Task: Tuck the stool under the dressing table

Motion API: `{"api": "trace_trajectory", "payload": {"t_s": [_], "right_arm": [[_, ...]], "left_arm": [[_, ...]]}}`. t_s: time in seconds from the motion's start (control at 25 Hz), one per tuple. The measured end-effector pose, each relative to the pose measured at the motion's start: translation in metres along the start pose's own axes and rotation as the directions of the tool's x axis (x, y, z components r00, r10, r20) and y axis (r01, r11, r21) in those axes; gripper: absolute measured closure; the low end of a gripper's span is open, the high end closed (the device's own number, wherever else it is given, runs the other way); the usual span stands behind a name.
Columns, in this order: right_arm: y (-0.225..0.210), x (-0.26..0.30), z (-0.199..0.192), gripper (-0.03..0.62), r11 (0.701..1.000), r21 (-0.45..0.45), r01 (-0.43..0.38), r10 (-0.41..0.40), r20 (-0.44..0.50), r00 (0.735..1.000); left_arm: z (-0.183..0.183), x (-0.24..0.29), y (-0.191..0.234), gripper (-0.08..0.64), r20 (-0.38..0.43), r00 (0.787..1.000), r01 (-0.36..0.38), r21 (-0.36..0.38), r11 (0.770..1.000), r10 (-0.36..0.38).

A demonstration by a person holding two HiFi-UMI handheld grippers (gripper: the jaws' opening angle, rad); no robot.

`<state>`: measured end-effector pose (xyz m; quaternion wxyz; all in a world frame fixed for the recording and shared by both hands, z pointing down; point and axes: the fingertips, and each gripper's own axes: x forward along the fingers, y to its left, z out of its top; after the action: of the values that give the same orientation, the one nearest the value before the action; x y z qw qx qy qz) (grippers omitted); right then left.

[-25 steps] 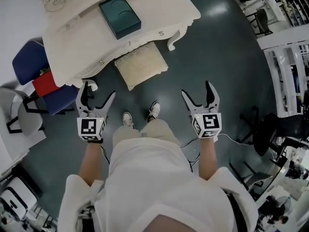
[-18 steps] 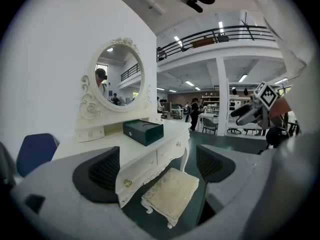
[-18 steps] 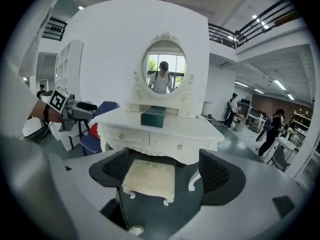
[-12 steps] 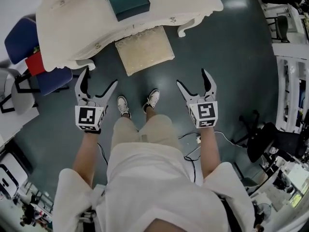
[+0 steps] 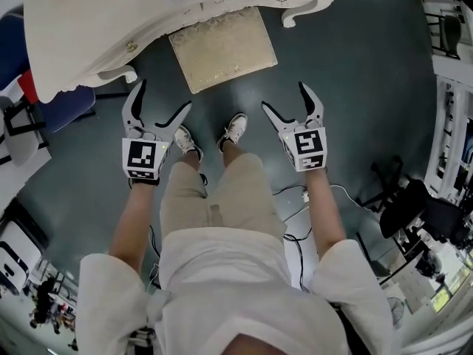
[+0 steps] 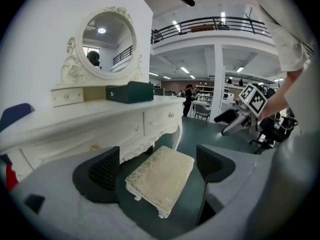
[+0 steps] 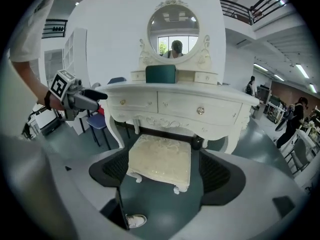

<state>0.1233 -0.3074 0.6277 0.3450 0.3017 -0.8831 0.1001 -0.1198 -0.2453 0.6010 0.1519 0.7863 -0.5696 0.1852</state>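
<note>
Seemingly the approach step: left gripper [image 5: 164, 98] and right gripper [image 5: 284, 98] both gape empty, with the stool [image 5: 222, 46] beyond their tips, before the dressing table [image 5: 96, 35]. Next probably means reaching it and pushing.

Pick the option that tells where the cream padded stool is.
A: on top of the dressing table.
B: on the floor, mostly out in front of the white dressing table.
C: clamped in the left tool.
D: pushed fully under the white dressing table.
B: the cream padded stool stands on the dark floor, with most of its seat showing in front of the white dressing table.
</note>
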Motion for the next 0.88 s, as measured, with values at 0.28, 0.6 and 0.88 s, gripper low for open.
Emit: {"api": "trace_trajectory", "payload": {"t_s": [0.28,0.6,0.88], "right_arm": [[-0.009,0.061,-0.056,0.17,1.0,-0.007,-0.02,0.02,-0.078,0.997],[-0.024,0.121,-0.124,0.17,0.992,-0.114,-0.046,0.023,-0.195,0.98],[-0.041,0.164,-0.166,0.169,0.99,-0.14,-0.031,-0.005,-0.249,0.968]], "left_arm": [[-0.083,0.048,-0.013,0.086,-0.08,0.997,0.005,-0.104,0.995,-0.014],[-0.166,0.099,-0.029,0.086,-0.186,0.981,0.044,-0.044,0.998,-0.052],[-0.226,0.139,-0.033,0.086,-0.264,0.963,0.031,-0.058,0.998,-0.046]]}}
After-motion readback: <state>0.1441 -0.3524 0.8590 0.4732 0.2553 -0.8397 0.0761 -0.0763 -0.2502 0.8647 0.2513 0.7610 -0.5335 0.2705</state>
